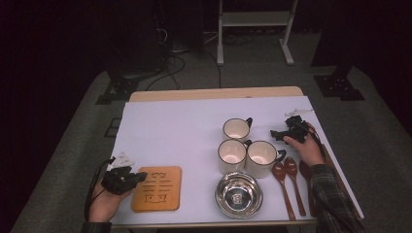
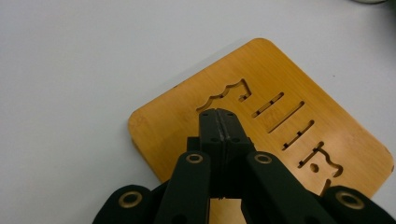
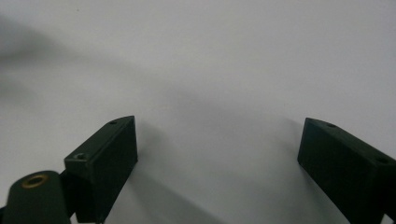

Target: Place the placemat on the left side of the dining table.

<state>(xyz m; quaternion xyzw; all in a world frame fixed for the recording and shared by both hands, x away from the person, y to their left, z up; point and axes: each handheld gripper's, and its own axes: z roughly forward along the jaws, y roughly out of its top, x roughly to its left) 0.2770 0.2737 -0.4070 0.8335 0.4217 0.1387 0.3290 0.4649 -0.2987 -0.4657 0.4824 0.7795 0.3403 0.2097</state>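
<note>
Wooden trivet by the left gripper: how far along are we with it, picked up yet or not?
Not yet. Nothing looks done: the wooden trivet lies flat on the white table cover. In hand: the left gripper, jaws shut and empty, sits over the trivet's near corner. The right gripper waits open beside the three mugs. Left: open the left jaws, grasp the trivet, move it.

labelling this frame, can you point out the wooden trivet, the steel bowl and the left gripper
wooden trivet point(image 1: 156, 189), high view, its carved middle
steel bowl point(image 1: 238, 194), high view, its inside bottom
left gripper point(image 2: 218, 113), left gripper view, tips of its shut fingers
</note>
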